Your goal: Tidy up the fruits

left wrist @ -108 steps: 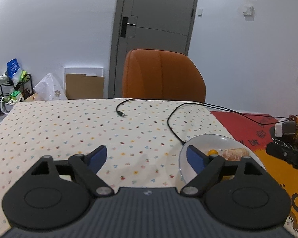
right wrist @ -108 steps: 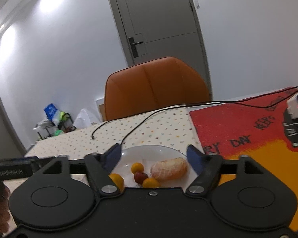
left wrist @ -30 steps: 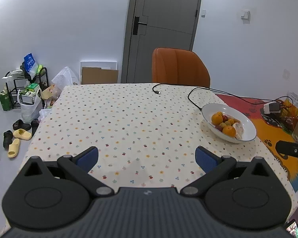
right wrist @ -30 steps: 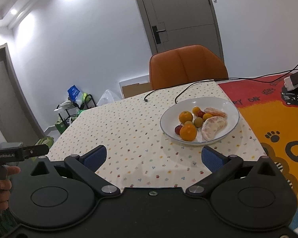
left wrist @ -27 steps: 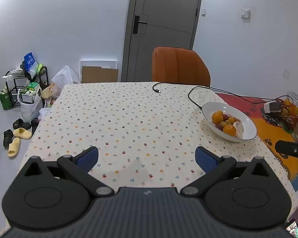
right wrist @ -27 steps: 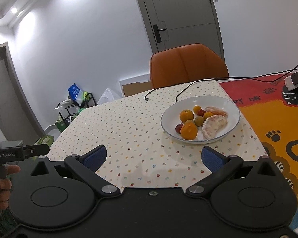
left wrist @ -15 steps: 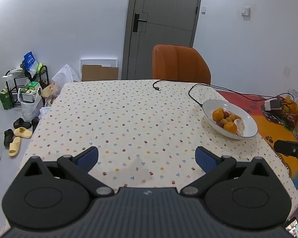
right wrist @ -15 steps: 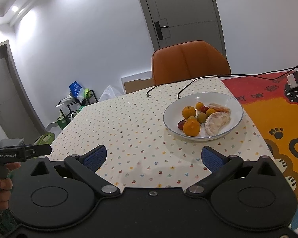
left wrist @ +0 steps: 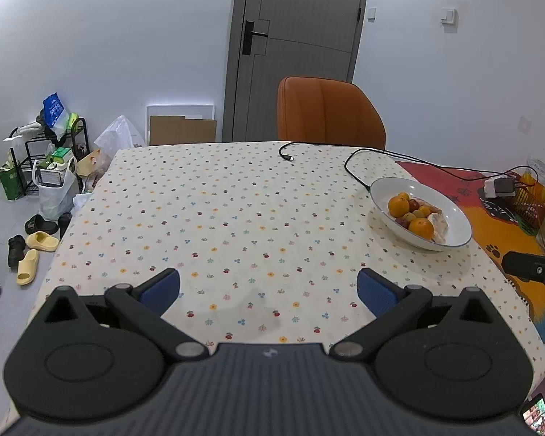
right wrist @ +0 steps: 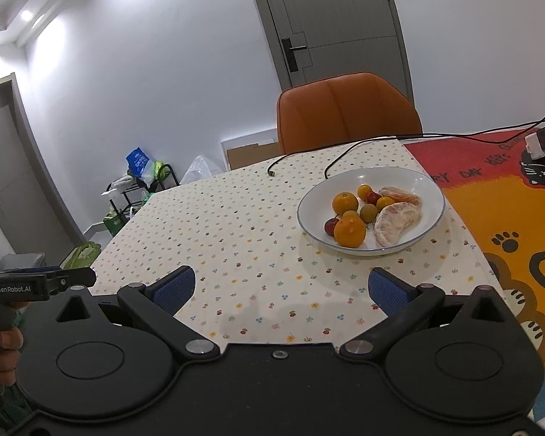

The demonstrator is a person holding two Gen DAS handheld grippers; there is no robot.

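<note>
Jaws apart; peeled segments [right wrist: 396, 223] right-view only

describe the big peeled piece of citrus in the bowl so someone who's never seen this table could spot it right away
On the dotted tablecloth, find the white bowl near the right edge. The peeled citrus lies at its near right side, beside the front orange. It is the only pale, crescent-shaped piece with white pith; the others are round or smaller.

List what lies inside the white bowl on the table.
The white bowl holds two oranges, peeled citrus pieces, small yellow fruits and red ones. Anything beneath the pile is hidden.
</note>
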